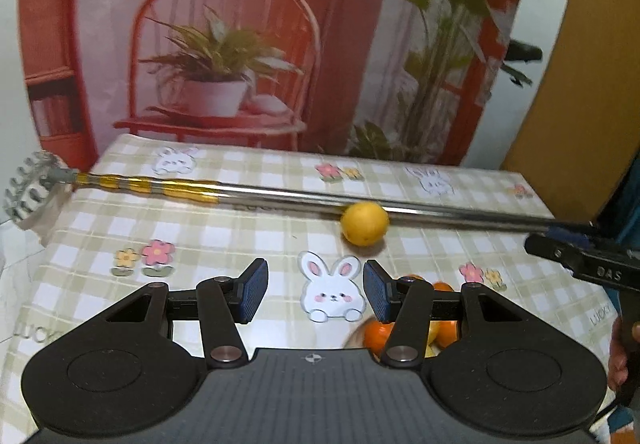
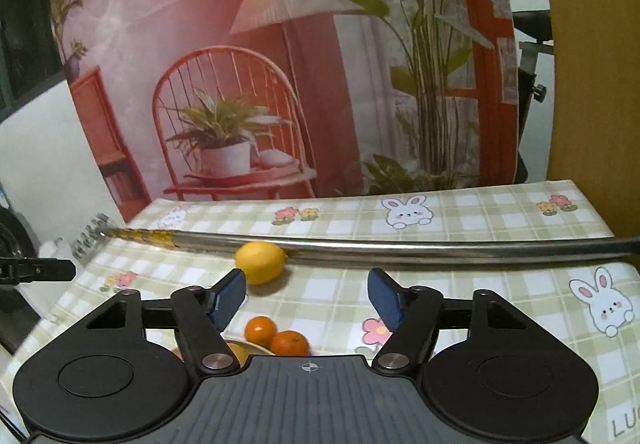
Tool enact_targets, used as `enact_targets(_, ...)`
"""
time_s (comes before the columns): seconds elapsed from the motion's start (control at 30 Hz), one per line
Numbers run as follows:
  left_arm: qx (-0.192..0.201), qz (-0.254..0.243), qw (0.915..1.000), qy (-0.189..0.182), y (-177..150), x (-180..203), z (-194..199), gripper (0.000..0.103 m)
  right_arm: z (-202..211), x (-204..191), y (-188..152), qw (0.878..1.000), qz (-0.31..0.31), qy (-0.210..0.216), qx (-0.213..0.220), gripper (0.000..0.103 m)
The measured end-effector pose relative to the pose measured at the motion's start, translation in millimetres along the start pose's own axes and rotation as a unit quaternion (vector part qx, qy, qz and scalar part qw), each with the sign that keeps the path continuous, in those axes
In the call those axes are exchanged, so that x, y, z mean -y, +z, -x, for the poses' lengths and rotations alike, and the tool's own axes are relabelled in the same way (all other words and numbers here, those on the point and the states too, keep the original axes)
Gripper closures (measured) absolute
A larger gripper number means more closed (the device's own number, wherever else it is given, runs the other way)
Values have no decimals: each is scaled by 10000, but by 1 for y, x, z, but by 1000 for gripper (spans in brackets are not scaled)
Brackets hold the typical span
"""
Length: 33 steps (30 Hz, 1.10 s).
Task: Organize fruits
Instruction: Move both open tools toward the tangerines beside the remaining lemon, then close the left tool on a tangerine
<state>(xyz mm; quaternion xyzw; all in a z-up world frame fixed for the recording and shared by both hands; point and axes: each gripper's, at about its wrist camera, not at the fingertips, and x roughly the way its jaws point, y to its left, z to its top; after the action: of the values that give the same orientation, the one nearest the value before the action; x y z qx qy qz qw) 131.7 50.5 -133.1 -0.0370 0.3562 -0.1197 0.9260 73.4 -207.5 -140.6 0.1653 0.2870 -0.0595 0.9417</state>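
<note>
A yellow lemon (image 1: 364, 223) lies on the checked tablecloth, touching a long metal pole (image 1: 280, 198). It also shows in the right wrist view (image 2: 260, 262), just beyond my right gripper's left fingertip. Several oranges (image 2: 276, 336) lie close below my right gripper, partly hidden by its body, and show under the right finger in the left wrist view (image 1: 378, 334). My left gripper (image 1: 316, 290) is open and empty, hovering above a bunny print. My right gripper (image 2: 306, 298) is open and empty above the table.
The pole with a gold-striped section (image 2: 158, 237) and a toothed metal head (image 1: 28, 186) lies across the whole table. The right gripper's body (image 1: 592, 264) shows at the right edge. A printed backdrop (image 1: 248, 44) stands behind the table's far edge.
</note>
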Motion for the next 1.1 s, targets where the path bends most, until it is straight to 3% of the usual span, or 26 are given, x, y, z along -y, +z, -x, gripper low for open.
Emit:
enact_targets(0.23, -447, -470, 9967, -498, 1, 30, -51, 49, -17, 10, -5, 10000, 13, -54, -69, 47)
enact_targets(0.33, -814, -535, 9923, -765, 2, 42, -78, 56, -24, 15, -7, 9999, -23, -78, -120, 47)
enact_targets(0.5, -1379, -66, 9851, -1022, 8, 51, -121, 57, -30, 22, -10, 9996, -186, -87, -210, 49)
enact_targets(0.67, -1662, 605, 9776, -1145, 14, 49, -149, 58, -31, 27, -16, 9990, -339, -115, -273, 51)
enact_targets(1.1, -2032, 881, 9698, -1023, 6, 57, -176, 58, -32, 34, -24, 9980, -479, -122, -383, 51)
